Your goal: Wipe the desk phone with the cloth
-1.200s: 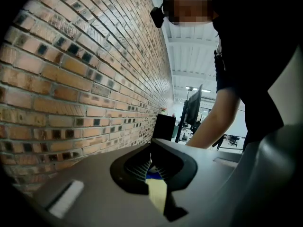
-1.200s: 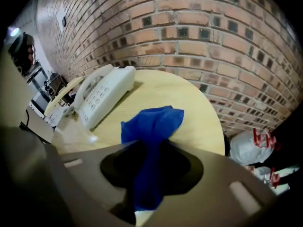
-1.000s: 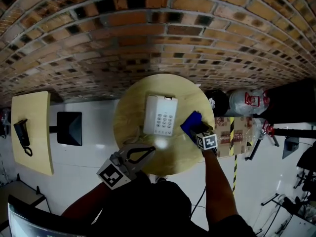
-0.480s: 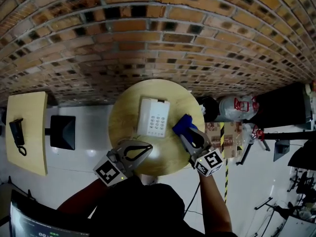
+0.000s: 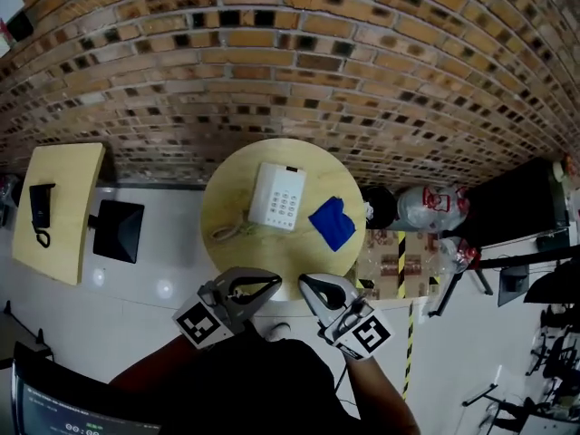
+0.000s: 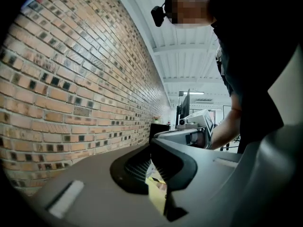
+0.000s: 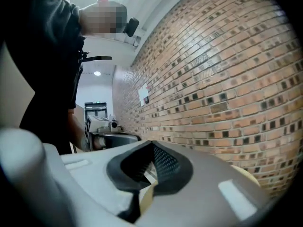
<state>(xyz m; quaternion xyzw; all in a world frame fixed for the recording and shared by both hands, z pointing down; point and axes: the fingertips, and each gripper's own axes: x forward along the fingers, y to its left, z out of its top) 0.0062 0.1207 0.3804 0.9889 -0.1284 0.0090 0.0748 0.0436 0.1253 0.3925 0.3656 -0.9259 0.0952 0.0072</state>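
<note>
On the round wooden table point(image 5: 228, 187) lies the white desk phone point(image 5: 276, 196), its cord trailing to the left. To its right, the blue cloth point(image 5: 333, 223) rests flat on the tabletop, free of both grippers. My left gripper point(image 5: 275, 281) and right gripper point(image 5: 305, 282) hover side by side at the table's near edge, well short of phone and cloth. Both are shut with nothing between the jaws. The left gripper view point(image 6: 151, 144) and the right gripper view point(image 7: 151, 144) each show closed, empty jaws against the brick wall.
A second yellow table point(image 5: 63, 216) at the left carries a black phone point(image 5: 41, 211), with a black seat point(image 5: 118, 231) beside it. Plastic bags point(image 5: 426, 202) and boxes with hazard tape point(image 5: 399, 252) crowd the floor at the right. The brick wall point(image 5: 290, 62) runs behind.
The right gripper let go of the blue cloth, pulled back toward me and shut. The cloth stays on the table right of the phone. The left gripper barely moved.
</note>
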